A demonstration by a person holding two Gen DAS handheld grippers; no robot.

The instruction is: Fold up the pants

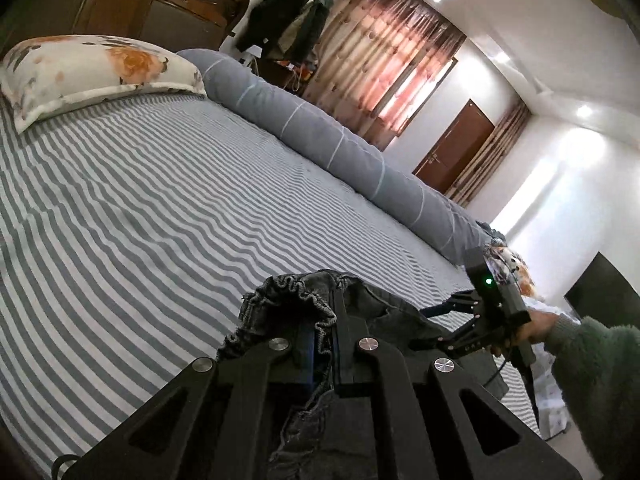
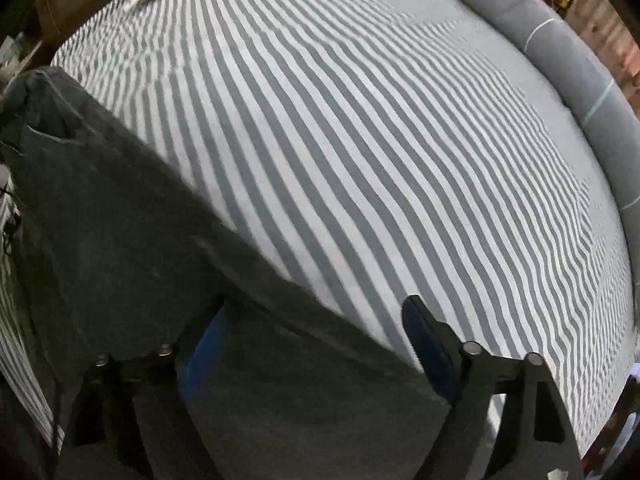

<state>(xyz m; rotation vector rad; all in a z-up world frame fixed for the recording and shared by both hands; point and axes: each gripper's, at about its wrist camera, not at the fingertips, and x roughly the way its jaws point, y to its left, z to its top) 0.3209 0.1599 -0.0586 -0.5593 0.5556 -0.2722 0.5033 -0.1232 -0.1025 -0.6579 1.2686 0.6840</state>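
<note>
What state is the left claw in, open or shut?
Shut: the left claw pinches the pants' gathered elastic waistband between its blue pads.

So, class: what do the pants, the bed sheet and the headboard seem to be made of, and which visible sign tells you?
Pants: likely washed dark denim; faded weave, gathered elastic waistband.
Sheet: probably matte woven cotton; soft wrinkles, grey-white stripes.
Headboard: apparently varnished wood; reddish-brown, glossy highlights, with duller panels, material unclear.
</note>
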